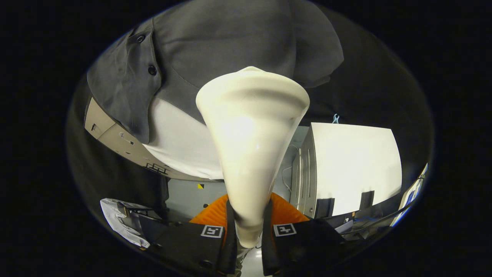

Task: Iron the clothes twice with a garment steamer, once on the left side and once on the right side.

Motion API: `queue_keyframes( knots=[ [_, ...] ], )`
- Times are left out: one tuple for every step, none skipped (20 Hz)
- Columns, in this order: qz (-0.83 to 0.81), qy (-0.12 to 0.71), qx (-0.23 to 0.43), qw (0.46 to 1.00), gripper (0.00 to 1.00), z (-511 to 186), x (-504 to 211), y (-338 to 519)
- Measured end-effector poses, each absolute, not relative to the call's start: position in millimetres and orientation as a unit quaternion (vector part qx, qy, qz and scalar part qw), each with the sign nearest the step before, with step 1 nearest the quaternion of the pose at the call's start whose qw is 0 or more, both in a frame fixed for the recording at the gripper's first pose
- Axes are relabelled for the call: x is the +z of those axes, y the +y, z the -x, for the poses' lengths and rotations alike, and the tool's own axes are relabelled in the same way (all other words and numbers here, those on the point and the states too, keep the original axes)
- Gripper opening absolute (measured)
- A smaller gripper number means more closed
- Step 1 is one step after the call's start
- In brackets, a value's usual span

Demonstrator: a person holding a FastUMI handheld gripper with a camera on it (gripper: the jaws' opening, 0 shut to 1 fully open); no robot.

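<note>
The black two-finger gripper [249,234] is closed narrowly on the slim handle of a cream-white plastic garment steamer [250,154], with both fingers [230,227] pressing its sides. From this grip the steamer widens into a broad, flared head that reaches up toward a dark grey button-up shirt [215,50] hanging beyond the fingers. The head overlaps the shirt's lower front; whether it actually touches the cloth cannot be told. The shirt's placket, with two dark buttons [152,70], lies to the left of the steamer head. Below the shirt's hem a white panel [180,142] shows behind it. A white box-shaped cabinet [353,165] stands to the right of the steamer, and an orange ribbed part [286,211] sits just behind the fingers.
</note>
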State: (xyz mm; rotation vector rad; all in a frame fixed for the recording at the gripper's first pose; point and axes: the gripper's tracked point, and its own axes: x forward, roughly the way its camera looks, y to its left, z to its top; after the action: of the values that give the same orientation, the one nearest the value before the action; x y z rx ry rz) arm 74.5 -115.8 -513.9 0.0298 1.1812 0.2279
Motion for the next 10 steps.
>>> queue_keyframes(
  knots=[
    [-0.016, 0.553, 0.106, 0.827, 0.34, -74.1, -508.7, -114.7],
    [-0.019, 0.549, 0.102, 0.829, 0.34, -72.2, -502.1, -114.1],
    [-0.02, 0.546, 0.1, 0.832, 0.34, -72.1, -495.0, -112.4],
    [-0.022, 0.54, 0.098, 0.836, 0.34, -72.9, -485.6, -110.6],
    [-0.024, 0.532, 0.094, 0.841, 0.34, -73.7, -475.4, -107.3],
    [-0.028, 0.524, 0.09, 0.846, 0.34, -73.7, -464.9, -105.4],
    [-0.031, 0.516, 0.084, 0.852, 0.34, -75.2, -452.4, -101.2],
    [-0.033, 0.508, 0.079, 0.857, 0.33, -75.1, -438.3, -98.1],
    [-0.034, 0.503, 0.075, 0.861, 0.34, -75.4, -424.3, -92.8],
    [-0.037, 0.494, 0.067, 0.866, 0.34, -75.6, -410.0, -86.3]
  ],
)
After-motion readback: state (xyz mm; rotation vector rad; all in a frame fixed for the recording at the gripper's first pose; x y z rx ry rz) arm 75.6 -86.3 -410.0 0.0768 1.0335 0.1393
